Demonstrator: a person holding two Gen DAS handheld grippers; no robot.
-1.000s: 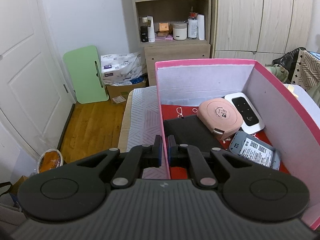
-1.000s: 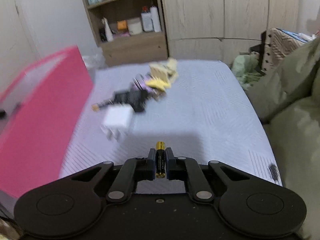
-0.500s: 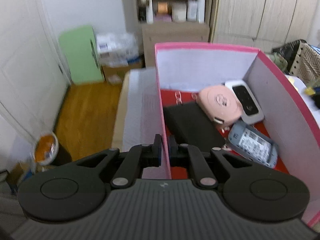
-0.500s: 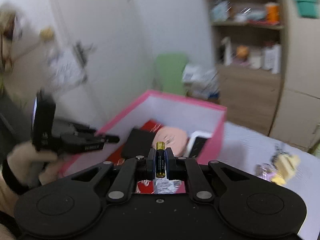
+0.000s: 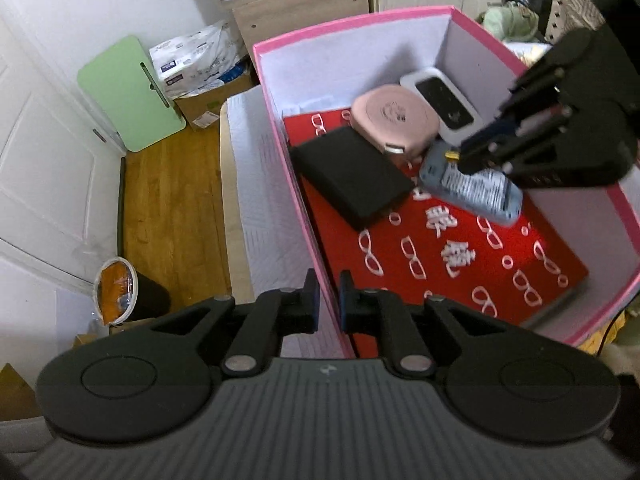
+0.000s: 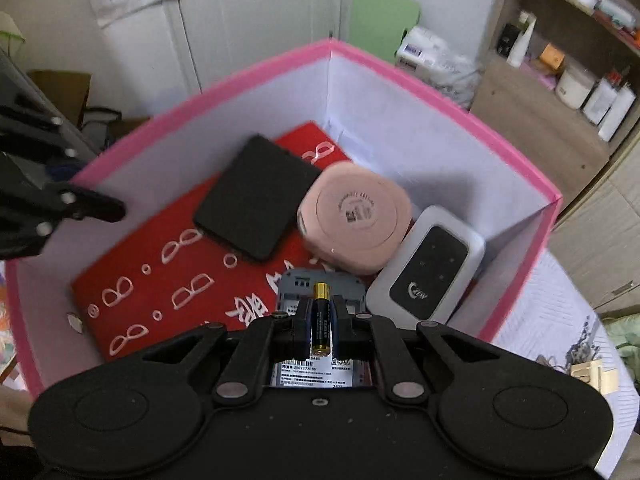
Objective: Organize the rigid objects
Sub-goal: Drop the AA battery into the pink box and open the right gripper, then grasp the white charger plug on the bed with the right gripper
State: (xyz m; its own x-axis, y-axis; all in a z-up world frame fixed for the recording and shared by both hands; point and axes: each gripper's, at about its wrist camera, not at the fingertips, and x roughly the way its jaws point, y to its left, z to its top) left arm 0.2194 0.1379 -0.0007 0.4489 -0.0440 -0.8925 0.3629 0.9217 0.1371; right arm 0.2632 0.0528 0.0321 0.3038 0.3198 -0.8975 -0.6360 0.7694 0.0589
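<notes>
Pink box (image 6: 400, 76) holds black case (image 6: 256, 196), pink disc (image 6: 356, 216), white router (image 6: 428, 268)

White door (image 5: 44, 168), wooden floor (image 5: 168, 208), shelves (image 6: 568, 64)

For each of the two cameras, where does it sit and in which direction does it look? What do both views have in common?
Left wrist: sits on the left gripper, looks steeply down along the pink box wall that its fingers clamp; the right gripper shows at right.
Right wrist: sits on the right gripper, looks down into the box over the battery it holds; the left gripper shows at left.
Shared: box, black case, pink round case, white router, grey device.
</notes>
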